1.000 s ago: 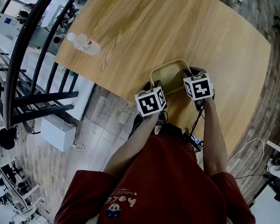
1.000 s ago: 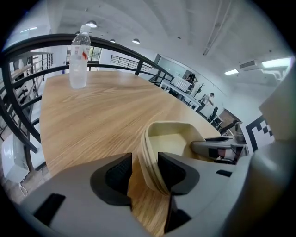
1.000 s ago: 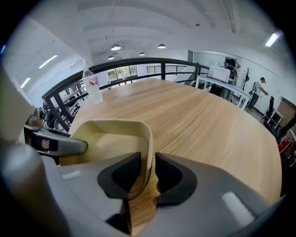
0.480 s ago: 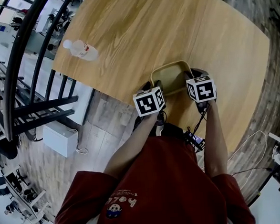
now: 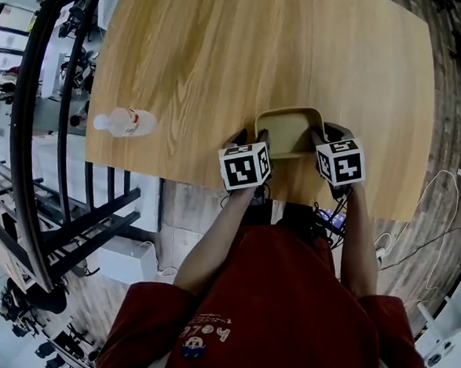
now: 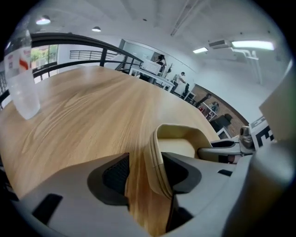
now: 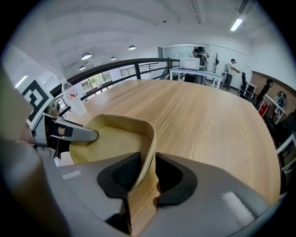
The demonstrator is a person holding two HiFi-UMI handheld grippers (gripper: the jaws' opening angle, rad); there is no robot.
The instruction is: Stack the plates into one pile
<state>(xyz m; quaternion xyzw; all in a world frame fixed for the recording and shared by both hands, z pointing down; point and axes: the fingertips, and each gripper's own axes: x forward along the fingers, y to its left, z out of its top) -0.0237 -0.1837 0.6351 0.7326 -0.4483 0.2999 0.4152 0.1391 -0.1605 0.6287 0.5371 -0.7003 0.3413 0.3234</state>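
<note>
**Near foreground.** The person's red shirt (image 5: 263,311) fills the bottom of the head view. Both forearms reach to the near edge of the counter (image 5: 283,42).

**Left tool** (image 6: 146,172). It straddles the left rim of the pile of plates (image 5: 289,128). Its jaws have just been opening and now stand spread. The rim leans on the inner jaw, and bare wood shows between the rim and the outer pad, so nothing is pinched here.

**Right tool** (image 7: 147,173). It is pressed onto the opposite rim, with a pad against each face of the raised edge.

**Pile of plates.** The pile rests flat on the counter near its front edge, between the two tools. A hold on opposite rims probably served to keep the wide, square pile level. Layered lines along the rim suggest several plates nested together. No loose plate shows elsewhere, so stacking appears finished. On that reading the left tool's spread jaws are a release, with the counter taking the weight.

**Farther off.** A water bottle (image 5: 124,122) stands by the counter's left edge, well apart from the pile. A dark railing (image 5: 37,114) curves beyond it.
</note>
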